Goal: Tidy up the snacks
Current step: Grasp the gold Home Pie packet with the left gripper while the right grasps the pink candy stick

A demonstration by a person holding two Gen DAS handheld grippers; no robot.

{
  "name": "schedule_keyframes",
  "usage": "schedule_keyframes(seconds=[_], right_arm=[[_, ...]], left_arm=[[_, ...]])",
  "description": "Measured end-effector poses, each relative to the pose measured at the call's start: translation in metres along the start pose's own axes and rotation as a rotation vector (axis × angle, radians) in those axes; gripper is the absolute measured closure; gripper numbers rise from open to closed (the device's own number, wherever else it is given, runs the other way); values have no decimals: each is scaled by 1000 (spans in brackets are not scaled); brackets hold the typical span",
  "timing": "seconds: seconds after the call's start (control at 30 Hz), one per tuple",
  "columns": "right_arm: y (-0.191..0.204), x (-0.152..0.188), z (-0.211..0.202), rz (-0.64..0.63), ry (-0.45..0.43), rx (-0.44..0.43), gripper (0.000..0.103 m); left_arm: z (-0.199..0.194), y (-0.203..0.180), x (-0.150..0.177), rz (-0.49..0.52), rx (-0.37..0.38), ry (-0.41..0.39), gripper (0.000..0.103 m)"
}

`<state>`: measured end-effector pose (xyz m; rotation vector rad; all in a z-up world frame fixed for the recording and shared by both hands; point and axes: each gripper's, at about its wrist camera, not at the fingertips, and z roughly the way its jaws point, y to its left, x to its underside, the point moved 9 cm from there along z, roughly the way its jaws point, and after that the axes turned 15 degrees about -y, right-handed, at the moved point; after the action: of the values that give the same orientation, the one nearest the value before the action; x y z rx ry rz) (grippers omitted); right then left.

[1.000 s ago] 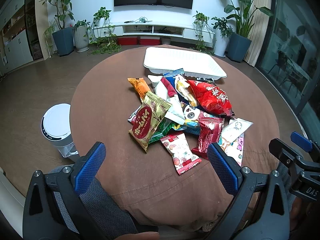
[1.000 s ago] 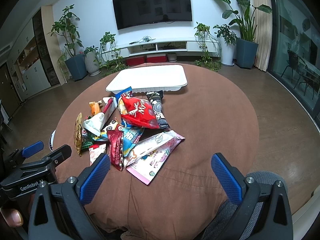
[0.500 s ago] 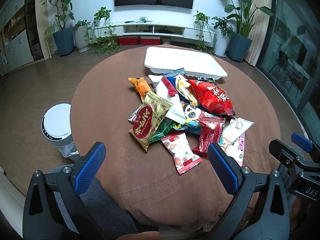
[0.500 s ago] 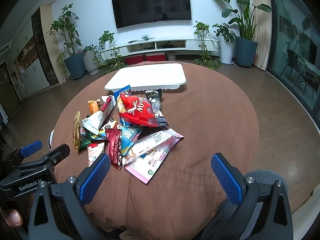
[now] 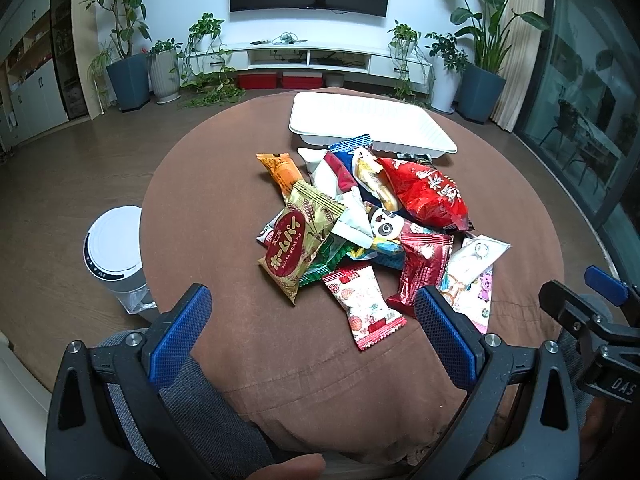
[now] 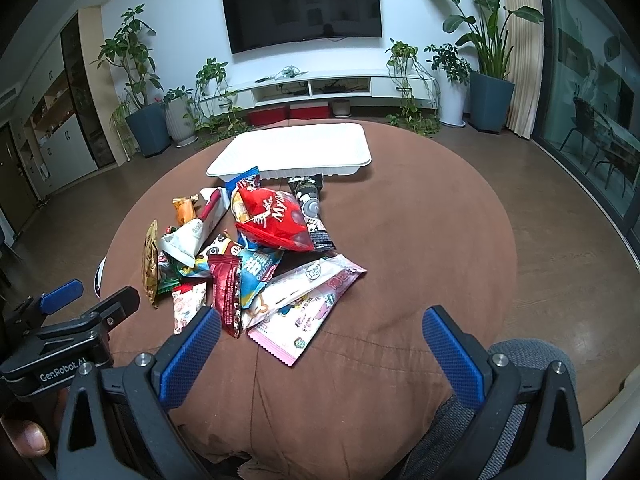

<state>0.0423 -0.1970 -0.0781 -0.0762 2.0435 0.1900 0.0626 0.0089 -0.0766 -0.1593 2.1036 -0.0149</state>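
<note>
One red bag [image 6: 276, 220] reads "MyLikes"; tool [image 6: 60, 344] "GenRobot.AI".

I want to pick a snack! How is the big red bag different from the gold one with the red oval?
The red bag looks puffy and full; the gold packet looks flatter. The red bag lies at the far side of the pile, near the white tray; the gold packet lies at the pile's left edge, nearer the left tool. The red bag has white writing; the gold packet shows wheat drawings. Both are sealed and rest on other snacks.
</note>
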Motion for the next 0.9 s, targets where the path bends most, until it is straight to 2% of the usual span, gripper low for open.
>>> schedule_keyframes(seconds=[0.1, 0.23, 0.27, 0.4, 0.47, 0.5, 0.53, 0.6, 0.67, 0.8, 0.9], right_arm=[[-1, 1, 0, -6, 4, 1, 0], [-5, -2, -2, -1, -4, -29, 0], [-7, -4, -2, 6, -10, -35, 0], [-21, -15, 1, 74, -22, -69, 0], [-32, -19, 3, 128, -24, -97, 0], [-37, -21, 5, 144, -23, -107, 0], [-39, -21, 8, 155, -22, -113, 0], [-45, -20, 15, 176, -7, -133, 0], [-47, -16, 21, 209, 15, -156, 0], [-43, -2, 34, 276, 83, -210, 0], [-37, 9, 41, 290, 159, -250, 7]], left_arm=[[1, 1, -1, -36, 25, -21, 0], [7, 2, -5, -101, 160, -41, 0], [9, 2, -5, -96, 172, -38, 0], [16, 11, -1, -37, 137, -18, 0], [24, 20, 10, -35, 95, 72, 0], [33, 27, 20, -77, 82, 168, 0], [36, 34, 23, -122, 83, 193, 0], [41, 44, 19, -148, 75, 181, 0], [48, 49, 16, -132, 60, 194, 0], [60, 51, 4, -153, 119, 198, 0], [68, 43, -3, -93, 170, 206, 0]])
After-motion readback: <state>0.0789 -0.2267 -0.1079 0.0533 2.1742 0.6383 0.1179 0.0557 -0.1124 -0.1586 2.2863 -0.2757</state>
